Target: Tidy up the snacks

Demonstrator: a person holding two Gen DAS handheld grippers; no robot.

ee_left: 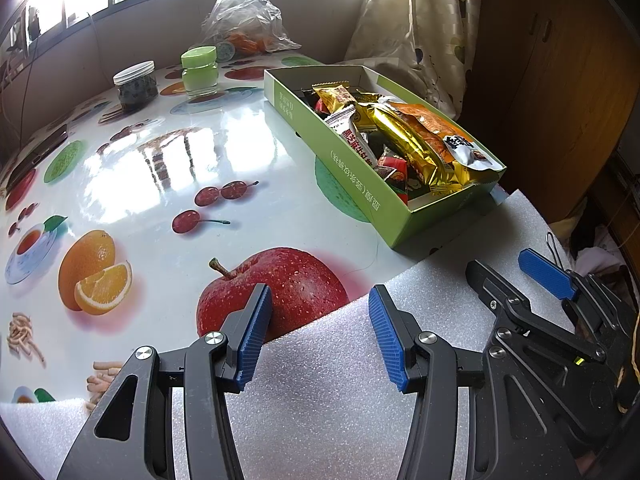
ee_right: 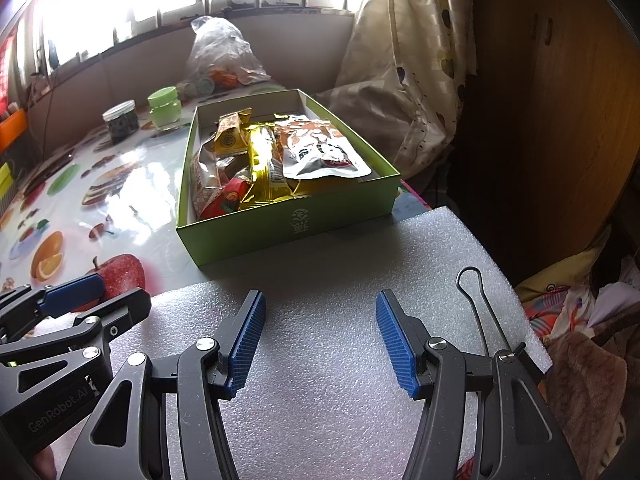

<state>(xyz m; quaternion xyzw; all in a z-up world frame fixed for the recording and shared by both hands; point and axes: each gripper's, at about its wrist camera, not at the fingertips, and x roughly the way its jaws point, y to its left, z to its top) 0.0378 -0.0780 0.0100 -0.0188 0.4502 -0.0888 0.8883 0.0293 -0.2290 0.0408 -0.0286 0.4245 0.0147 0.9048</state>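
My left claw (ee_left: pixel 320 332) stood wide, nothing between its blue pads, poised low over the near edge of a white foam sheet (ee_left: pixel 320 400). My right claw (ee_right: pixel 320 336) was likewise spread wide and empty, over the same foam sheet (ee_right: pixel 320 400). Both pointed toward the green box (ee_right: pixel 280 232), which suited a resting stance as well as a readiness to reach.

The box lay on the worktop (ee_left: pixel 160 168), its near end resting on or just beside the far edge of the foam. The snacks (ee_right: pixel 272 160) were all gathered inside it: gold wrappers, a white pouch (ee_right: pixel 320 156), red and orange packets, piled loosely and overlapping. No loose snack lay on the fruit-printed worktop or on the foam within view. That arrangement would fit snacks already collected into the box, or a box of mixed snacks awaiting sorting; I could not tell which.

Further off stood a dark-filled jar (ee_left: pixel 135 86) and a green-lidded jar (ee_left: pixel 199 72), well apart from the box, and a crumpled plastic bag (ee_left: pixel 244 16) by the window.

The lower snacks were buried under the upper ones, so their number was unclear. The bag's contents showed only as orange blurs. A wire loop (ee_right: pixel 476 304) beside my right claw was partly cut off by the claw's frame.
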